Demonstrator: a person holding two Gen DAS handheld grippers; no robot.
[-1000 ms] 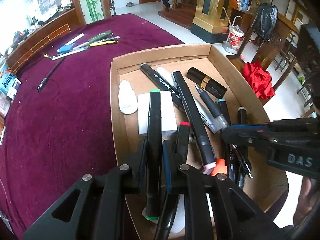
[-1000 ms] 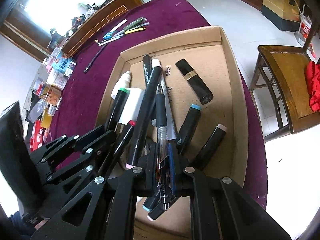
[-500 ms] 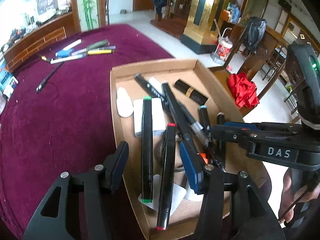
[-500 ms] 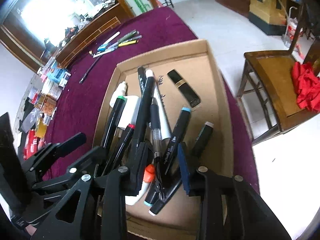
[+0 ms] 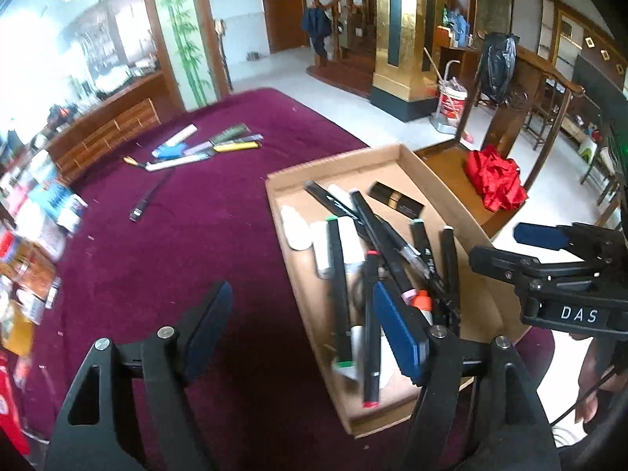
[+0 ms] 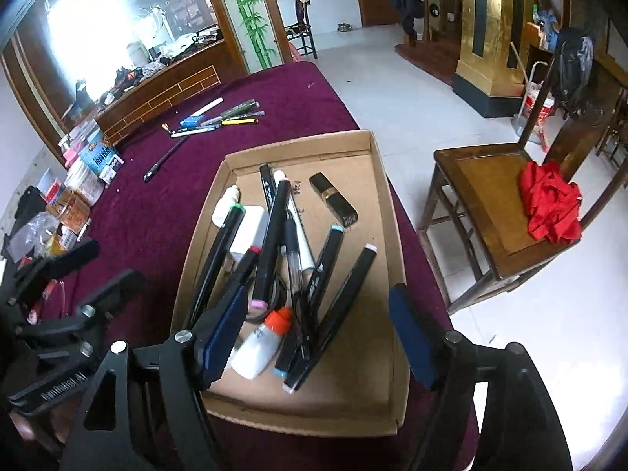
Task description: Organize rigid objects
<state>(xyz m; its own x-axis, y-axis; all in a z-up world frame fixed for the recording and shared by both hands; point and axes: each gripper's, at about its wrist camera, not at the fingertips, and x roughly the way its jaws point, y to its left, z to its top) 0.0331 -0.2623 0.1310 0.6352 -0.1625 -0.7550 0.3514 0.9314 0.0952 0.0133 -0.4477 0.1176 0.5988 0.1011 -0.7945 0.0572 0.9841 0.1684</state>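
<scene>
Markers (image 6: 271, 235), slim black plastic sticks, fill the cardboard tray (image 6: 396, 259); both hand-held grippers (image 6: 314, 337) (image 5: 302, 325) opening, empty.

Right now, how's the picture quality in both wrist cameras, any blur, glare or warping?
Left wrist view: the markers in the cardboard box are smeared by motion blur, and the window at upper left is blown out. Right wrist view: sharper, the white bottle with the orange cap reads crisp, but the window glares white. Both views bend straight edges toward the rim and darken at the corners.

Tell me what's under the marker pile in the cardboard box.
Under the markers in the cardboard box, a white block and a dark ring show partly. Anything deeper is covered.
</scene>
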